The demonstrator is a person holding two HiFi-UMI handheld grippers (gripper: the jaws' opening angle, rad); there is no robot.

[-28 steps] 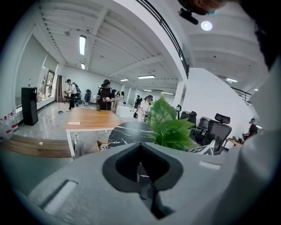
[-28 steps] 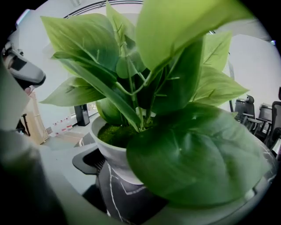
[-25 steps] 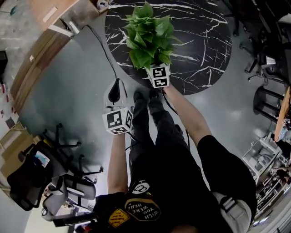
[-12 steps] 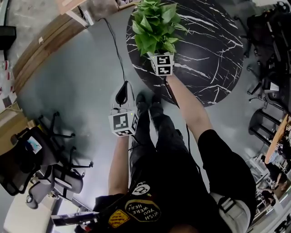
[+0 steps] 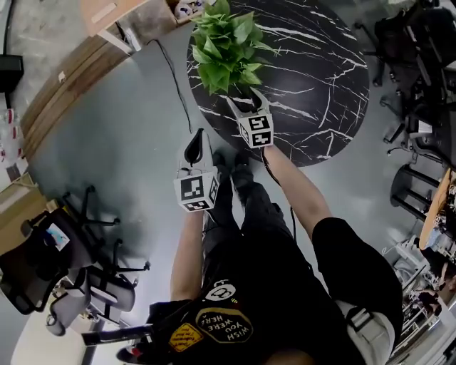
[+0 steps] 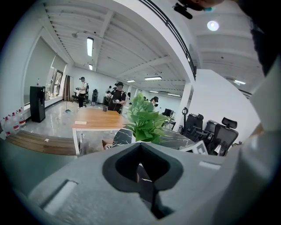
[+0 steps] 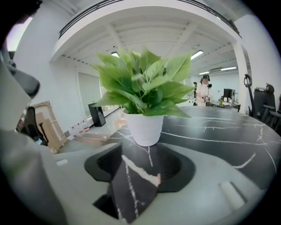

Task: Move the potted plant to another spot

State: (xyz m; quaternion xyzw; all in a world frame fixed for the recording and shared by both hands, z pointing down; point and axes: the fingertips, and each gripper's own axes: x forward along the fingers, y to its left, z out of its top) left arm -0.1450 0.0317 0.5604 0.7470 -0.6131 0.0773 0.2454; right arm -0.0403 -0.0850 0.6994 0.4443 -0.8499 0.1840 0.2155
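The potted plant (image 5: 226, 50), leafy green in a white pot (image 7: 144, 127), stands upright on the round black marble table (image 5: 313, 71) near its left edge. My right gripper (image 5: 244, 98) is just short of the pot, open with only bare tabletop between its fingers; its jaws have just been closing. In the right gripper view the right gripper (image 7: 142, 151) faces the plant (image 7: 145, 88) from close by. My left gripper (image 5: 199, 135) hangs shut and empty over the floor, off the table's edge. From the left gripper (image 6: 140, 149) the plant (image 6: 142, 118) shows further off.
A wooden desk (image 5: 107, 14) stands at the upper left, and a cable (image 5: 171, 78) runs over the grey floor beside the table. Office chairs (image 5: 78, 285) crowd the lower left and more chairs (image 5: 420, 178) the right. People (image 6: 118, 94) stand far back.
The right gripper has drawn back from the plant toward the person, and its jaws now show clear of the leaves. The plant stays on the table. The left gripper has hardly shifted.
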